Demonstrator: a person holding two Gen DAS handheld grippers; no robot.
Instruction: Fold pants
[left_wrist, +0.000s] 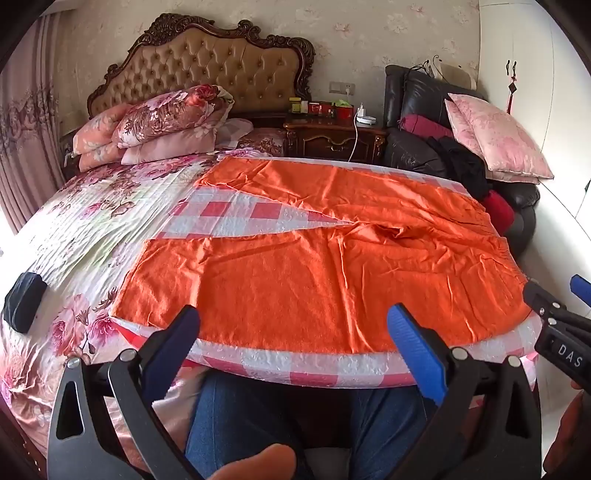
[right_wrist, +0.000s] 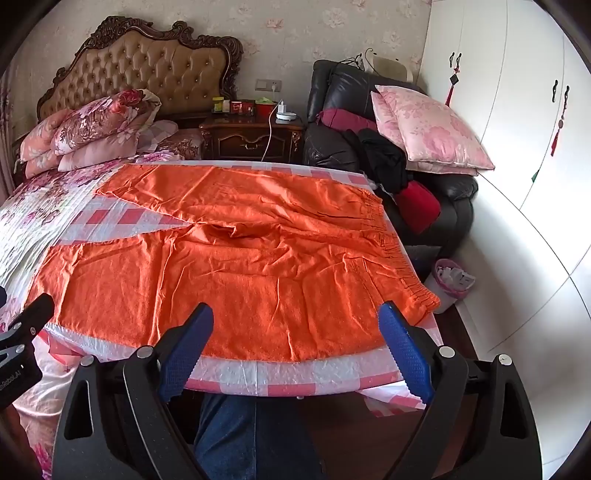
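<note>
Orange pants (left_wrist: 332, 258) lie spread flat on a pink-and-white checked board (left_wrist: 295, 365) on the bed, waistband at the right, the two legs fanned out to the left. They also show in the right wrist view (right_wrist: 229, 273). My left gripper (left_wrist: 295, 325) is open and empty, above the near edge of the near leg. My right gripper (right_wrist: 295, 325) is open and empty, above the near edge close to the waistband (right_wrist: 406, 258). The right gripper's tip shows at the right edge of the left wrist view (left_wrist: 554, 306).
A floral bedspread (left_wrist: 92, 221) lies left of the board, with pillows (left_wrist: 159, 125) by the headboard. A black object (left_wrist: 24, 301) sits on the bed at left. A nightstand (left_wrist: 332, 136), a black armchair (right_wrist: 369, 140) with clothes and a small bin (right_wrist: 450, 280) stand at right.
</note>
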